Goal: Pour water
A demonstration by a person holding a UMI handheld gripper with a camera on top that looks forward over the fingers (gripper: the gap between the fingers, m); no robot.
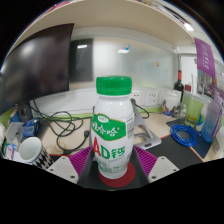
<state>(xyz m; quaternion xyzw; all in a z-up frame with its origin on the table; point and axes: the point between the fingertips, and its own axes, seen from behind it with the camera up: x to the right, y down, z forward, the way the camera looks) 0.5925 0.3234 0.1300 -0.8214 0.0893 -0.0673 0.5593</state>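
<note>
One white bottle with a green cap and green lettering stands upright between the two fingers of the gripper, filling the middle of the gripper view. Its base rests on a round red coaster lying on the tabletop. The jaws are set wide about the bottle, the pink pads flanking its lower body; whether they touch its sides is hard to tell, though a small gap seems to show on each side. Beyond the bottle, a dark monitor stands against the wall, with tangled cables beneath it. A blue coiled cable lies off to the right of the bottle, and a patterned cup sits near the left finger
</note>
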